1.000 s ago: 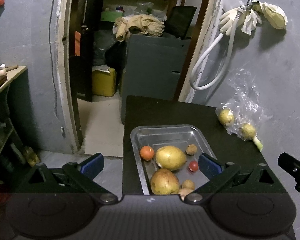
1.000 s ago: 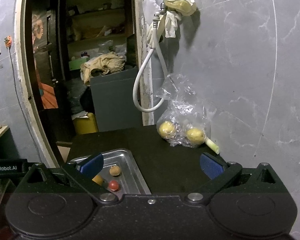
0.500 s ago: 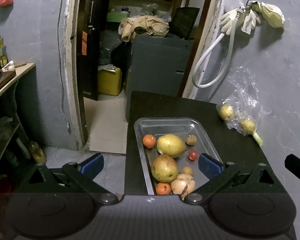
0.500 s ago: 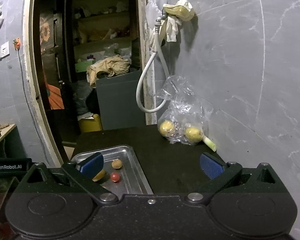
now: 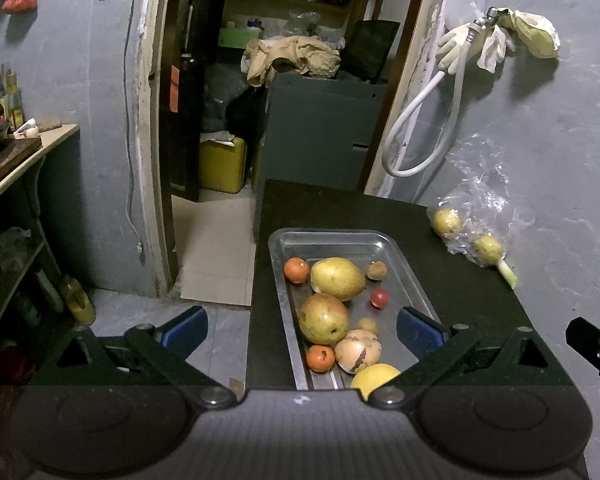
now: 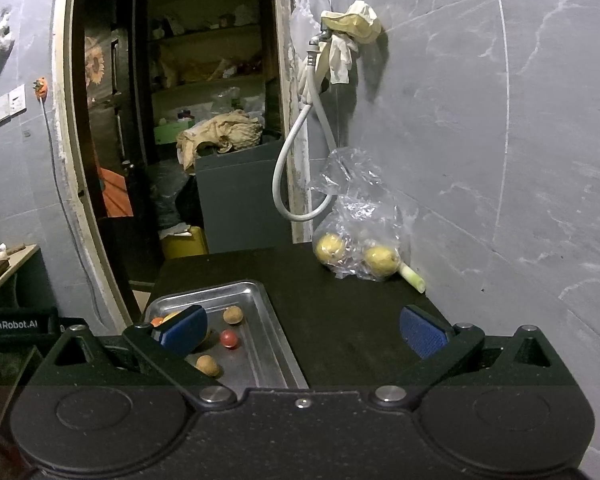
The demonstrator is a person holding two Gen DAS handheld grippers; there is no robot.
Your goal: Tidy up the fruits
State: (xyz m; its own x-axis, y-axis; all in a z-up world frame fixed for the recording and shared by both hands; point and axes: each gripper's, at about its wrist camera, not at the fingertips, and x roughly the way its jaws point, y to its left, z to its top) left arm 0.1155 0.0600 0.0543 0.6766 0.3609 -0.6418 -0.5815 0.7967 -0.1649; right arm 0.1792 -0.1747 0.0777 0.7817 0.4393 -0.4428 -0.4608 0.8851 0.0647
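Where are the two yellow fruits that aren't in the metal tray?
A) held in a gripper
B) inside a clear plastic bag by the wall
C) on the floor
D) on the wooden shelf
B: both yellow fruits sit inside the clear plastic bag on the black table against the wall.

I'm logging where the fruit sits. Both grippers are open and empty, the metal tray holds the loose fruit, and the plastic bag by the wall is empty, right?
Not quite: the plastic bag is not empty. The right wrist view shows two yellow fruits inside it. The rest holds: the left gripper and right gripper are open and empty, and the tray holds the loose fruit.
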